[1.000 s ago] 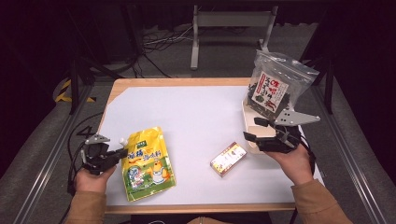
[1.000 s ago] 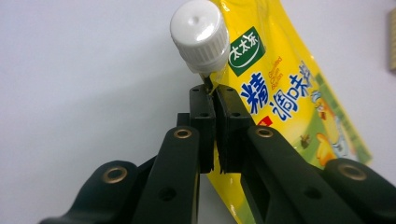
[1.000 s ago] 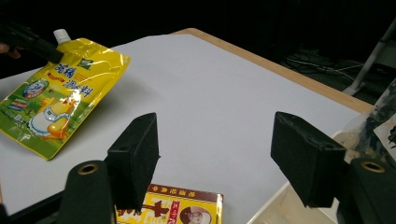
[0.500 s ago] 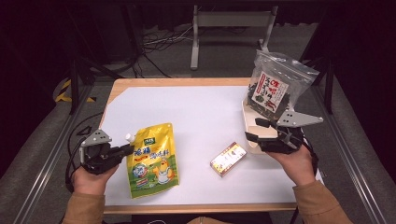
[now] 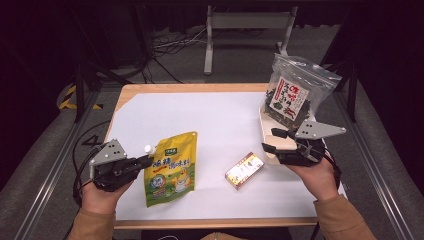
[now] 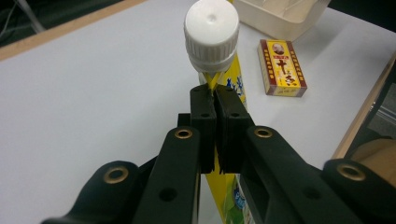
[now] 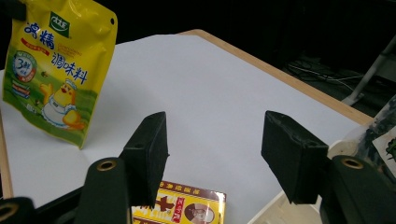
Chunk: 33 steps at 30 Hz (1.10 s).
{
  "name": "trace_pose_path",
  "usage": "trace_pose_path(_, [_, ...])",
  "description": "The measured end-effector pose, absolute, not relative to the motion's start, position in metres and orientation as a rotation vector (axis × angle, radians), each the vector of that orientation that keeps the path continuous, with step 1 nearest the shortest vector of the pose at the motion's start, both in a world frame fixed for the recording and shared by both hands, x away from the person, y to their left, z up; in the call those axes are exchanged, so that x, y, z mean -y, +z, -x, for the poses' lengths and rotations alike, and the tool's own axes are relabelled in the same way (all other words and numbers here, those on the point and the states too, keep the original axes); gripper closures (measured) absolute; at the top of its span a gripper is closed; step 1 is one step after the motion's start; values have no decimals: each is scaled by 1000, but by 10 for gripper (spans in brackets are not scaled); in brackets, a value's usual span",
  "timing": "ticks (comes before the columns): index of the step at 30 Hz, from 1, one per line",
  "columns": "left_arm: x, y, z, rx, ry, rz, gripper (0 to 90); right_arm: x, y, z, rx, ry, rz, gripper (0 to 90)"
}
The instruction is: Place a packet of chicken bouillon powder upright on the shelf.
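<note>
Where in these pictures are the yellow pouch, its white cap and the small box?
yellow pouch [image 5: 172, 170], high view, middle of its printed front.
white cap [image 6: 211, 25], left gripper view, its top.
small box [image 5: 244, 170], high view, its top face.

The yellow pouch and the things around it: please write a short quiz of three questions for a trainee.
1. True or false: the left gripper is shut on the yellow pouch just below its white cap.
2. What lies on the table between the two grippers? A) small box B) spoon C) cup
3. Fill in: the right gripper's jaws are ____, with nothing between them.

Key: 1 true; 2 A, the small box; 3 open.
</note>
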<state>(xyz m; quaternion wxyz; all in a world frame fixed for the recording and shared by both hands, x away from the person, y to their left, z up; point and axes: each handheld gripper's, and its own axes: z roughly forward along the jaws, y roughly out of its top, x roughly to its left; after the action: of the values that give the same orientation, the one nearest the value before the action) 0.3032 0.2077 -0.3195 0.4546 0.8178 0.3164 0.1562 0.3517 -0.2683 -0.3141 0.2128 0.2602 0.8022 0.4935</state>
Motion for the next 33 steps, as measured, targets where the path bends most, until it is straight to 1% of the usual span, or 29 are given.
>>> trace_pose_path(5, [-200, -313, -299, -720, 444, -2004, 878, 264, -314, -350, -2247, 1366, -697, 414])
trace_pose_path(9, [-198, -309, -299, -701, 452, -1999, 879, 261, -314, -350, -2258, 1370, -685, 415])
trace_pose_path(19, [-189, -301, -303, -620, 425, -1972, 879, 241, -313, -352, -2308, 1420, -612, 416])
trace_pose_path(27, [-172, -296, -309, -540, 401, -1964, 879, 225, -313, -354, -2344, 1452, -563, 416])
trace_pose_path(30, [-166, -295, -312, -506, 375, -1954, 879, 223, -313, -354, -2344, 1462, -561, 416])
trace_pose_path(33, [-161, -294, -314, -451, 322, -1931, 879, 223, -313, -353, -2341, 1480, -557, 414])
